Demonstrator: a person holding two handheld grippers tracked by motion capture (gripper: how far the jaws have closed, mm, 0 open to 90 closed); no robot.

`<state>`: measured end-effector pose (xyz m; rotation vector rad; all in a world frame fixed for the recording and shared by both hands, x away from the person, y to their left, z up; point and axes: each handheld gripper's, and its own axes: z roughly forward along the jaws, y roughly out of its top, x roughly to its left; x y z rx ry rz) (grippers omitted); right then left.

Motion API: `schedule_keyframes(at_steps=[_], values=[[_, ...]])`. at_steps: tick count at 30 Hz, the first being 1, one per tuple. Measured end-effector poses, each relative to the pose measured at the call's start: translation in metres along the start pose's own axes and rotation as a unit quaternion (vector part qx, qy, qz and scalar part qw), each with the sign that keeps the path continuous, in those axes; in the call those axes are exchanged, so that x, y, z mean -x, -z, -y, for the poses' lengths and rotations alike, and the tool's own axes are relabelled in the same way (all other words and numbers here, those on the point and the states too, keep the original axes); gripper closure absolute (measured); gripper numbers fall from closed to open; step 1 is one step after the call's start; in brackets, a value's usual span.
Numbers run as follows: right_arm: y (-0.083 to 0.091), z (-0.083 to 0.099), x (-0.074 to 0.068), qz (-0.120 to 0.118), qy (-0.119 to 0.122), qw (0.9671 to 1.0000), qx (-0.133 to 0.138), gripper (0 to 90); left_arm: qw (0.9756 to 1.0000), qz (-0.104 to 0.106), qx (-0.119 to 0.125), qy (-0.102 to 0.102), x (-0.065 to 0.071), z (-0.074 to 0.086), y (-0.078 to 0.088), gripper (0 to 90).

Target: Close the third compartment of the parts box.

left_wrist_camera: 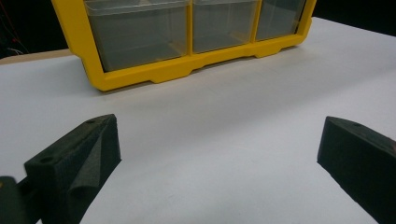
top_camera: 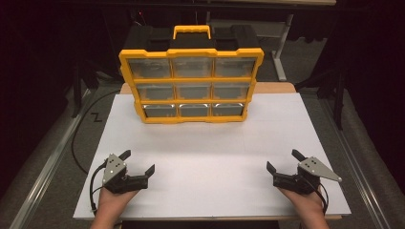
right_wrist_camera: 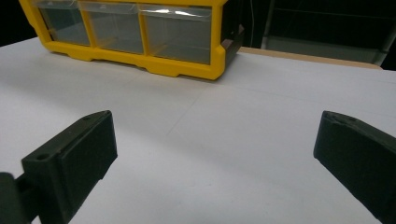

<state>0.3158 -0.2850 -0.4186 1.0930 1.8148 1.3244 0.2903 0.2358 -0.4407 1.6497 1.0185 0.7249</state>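
A yellow and black organiser case stands upright at the back of the white table, its several clear drawers all pushed in and its yellow handle on top. My left gripper rests low at the front left, jaws wide apart with nothing between them. At the front right my right gripper is just as wide open and empty. The case's bottom drawer row lies ahead in the left gripper view, and the same row shows in the right gripper view. Both pairs of jaws point toward the case.
The white table top ends close in front of both hands. A wooden edge shows behind the case. Dark floor, metal frame legs and a black cable lie around the table.
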Motion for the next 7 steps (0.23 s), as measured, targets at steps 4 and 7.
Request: schedule_keyframes(at_steps=[4, 7], values=[[0.0000, 0.0013, 0.0017, 0.005, -0.002, 1.0000, -0.003, 0.9, 1.0000, 0.001, 0.000, 0.000, 0.0000, -0.0005, -0.0001, 0.2], [0.0000, 0.0020, 0.0012, 0.008, -0.001, 0.9999, -0.007, 0.9, 1.0000, 0.002, 0.000, 0.002, 0.0001, -0.0007, -0.0004, 0.2]])
